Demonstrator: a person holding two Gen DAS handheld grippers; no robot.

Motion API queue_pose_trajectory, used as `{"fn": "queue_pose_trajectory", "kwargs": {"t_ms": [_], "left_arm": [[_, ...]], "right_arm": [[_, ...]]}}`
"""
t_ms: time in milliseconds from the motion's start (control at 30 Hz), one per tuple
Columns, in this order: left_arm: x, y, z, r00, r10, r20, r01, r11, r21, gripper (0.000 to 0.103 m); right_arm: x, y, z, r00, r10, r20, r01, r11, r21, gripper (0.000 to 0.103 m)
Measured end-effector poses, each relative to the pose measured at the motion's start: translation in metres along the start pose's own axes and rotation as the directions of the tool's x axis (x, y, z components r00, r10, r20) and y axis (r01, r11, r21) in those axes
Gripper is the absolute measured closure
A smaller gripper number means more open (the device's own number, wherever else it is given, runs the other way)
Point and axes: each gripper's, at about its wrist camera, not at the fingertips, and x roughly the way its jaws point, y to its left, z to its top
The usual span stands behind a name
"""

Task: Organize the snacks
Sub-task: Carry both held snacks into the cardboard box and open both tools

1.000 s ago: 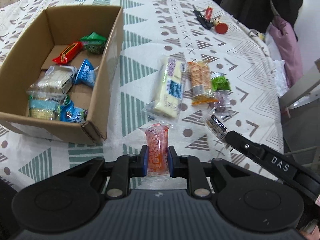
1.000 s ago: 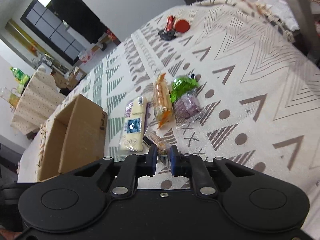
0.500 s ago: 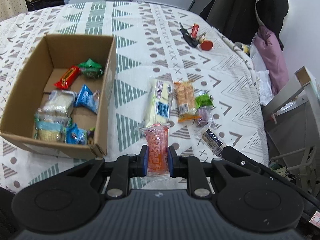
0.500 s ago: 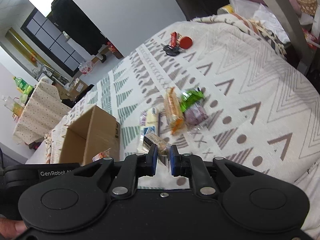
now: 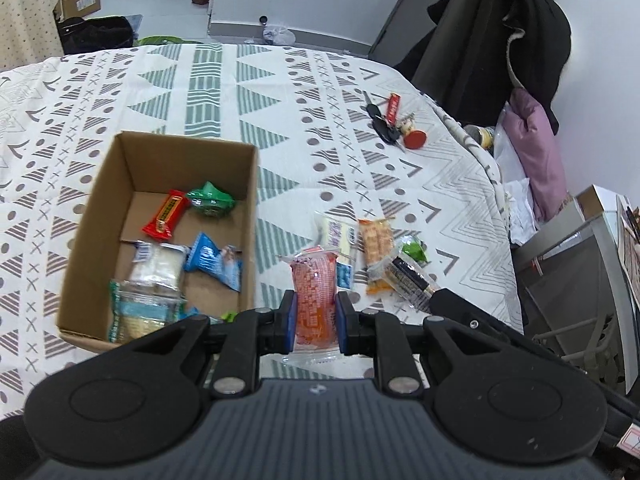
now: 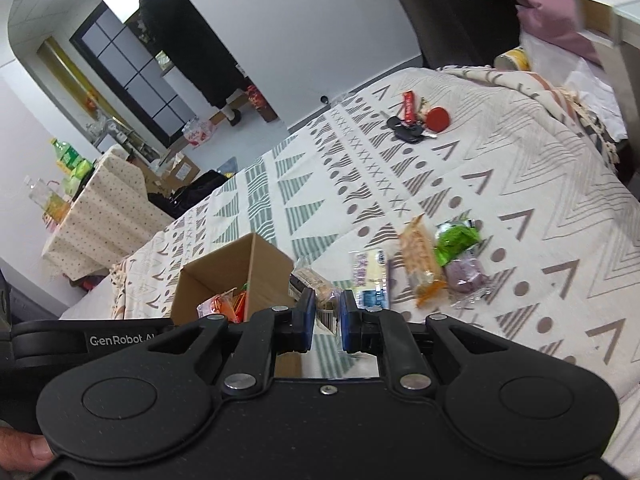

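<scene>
Left wrist view: the left claw [image 5: 313, 316] is clamped on an orange-red clear-wrapped snack packet [image 5: 313, 300], raised. The brown cardboard box [image 5: 94, 216] at 10 o'clock holds about seven snacks.

Right wrist view: the right claw [image 6: 327, 312] pinches a dark-wrapped biscuit bar [image 6: 316, 286]; four packets remain on the patterned worktop [image 6: 520, 184] at 1 o'clock.

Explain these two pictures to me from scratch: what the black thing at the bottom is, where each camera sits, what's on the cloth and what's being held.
There is no robot arm. A person holds two hand-held claws, each with a wide-angle camera looking forward along its fingers, so the black shape at the bottom is the tool itself.

In the left wrist view, the left claw is shut on an orange-red snack packet, lifted beside a cardboard box that already holds several snacks.

In the right wrist view, the right claw is shut on a dark-wrapped snack bar.

On the patterned tablecloth lie a pale yellow packet, an orange cracker packet, green and purple candies, and keys.
</scene>
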Motion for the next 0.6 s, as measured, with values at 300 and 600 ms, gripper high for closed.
{"fn": "queue_pose_trajectory", "kwargs": {"t_ms": [300, 600], "left_arm": [[-0.01, 0.041, 0.023, 1.0, -0.001, 0.025, 0.003, 0.998, -0.062, 0.084], [-0.008, 0.086, 0.045, 1.0, 0.017, 0.024, -0.015, 0.994, -0.111, 0.084]], "right_arm": [[0.02, 0.042, 0.007, 0.999, 0.013, -0.045, -0.016, 0.998, -0.053, 0.091], [0.045, 0.076, 0.017, 0.998, 0.037, -0.058, -0.042, 0.996, -0.073, 0.091]]}}
